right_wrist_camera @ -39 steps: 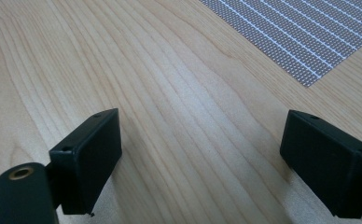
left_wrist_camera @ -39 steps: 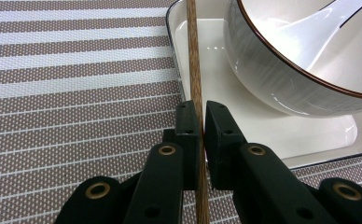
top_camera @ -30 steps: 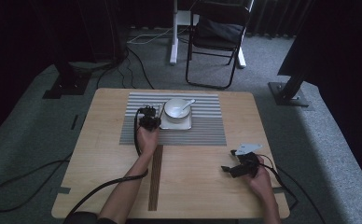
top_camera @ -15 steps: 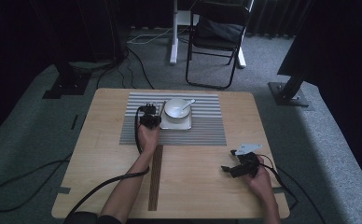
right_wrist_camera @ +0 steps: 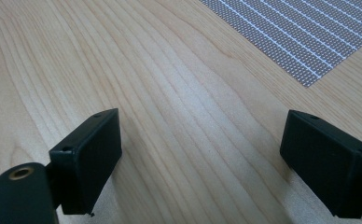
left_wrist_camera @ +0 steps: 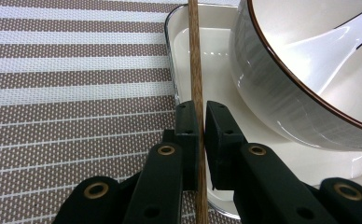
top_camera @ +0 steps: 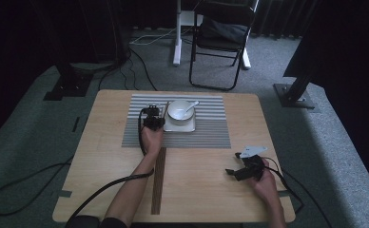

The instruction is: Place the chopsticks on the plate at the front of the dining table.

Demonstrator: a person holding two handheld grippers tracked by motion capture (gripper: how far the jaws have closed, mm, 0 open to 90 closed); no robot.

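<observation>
Item: chopstick (left_wrist_camera: 194,56), thin brown wood. We hold it in L gripper (left_wrist_camera: 199,128), jaws clamped on it; long axis runs fwd from jaws, along plate (left_wrist_camera: 181,28) rim, just L of bowl (left_wrist_camera: 281,93), over striped mat (left_wrist_camera: 76,70). R gripper (right_wrist_camera: 200,154): wide, empty, well apart.

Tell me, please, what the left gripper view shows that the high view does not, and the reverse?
Left gripper view alone: the left tool shut on a chopstick that lies over the tray's rim, and the bowl's brown edge. High view alone: the right tool resting open on the bare table, a dark strip, the chair. Both: mat, tray, bowl, spoon.
</observation>
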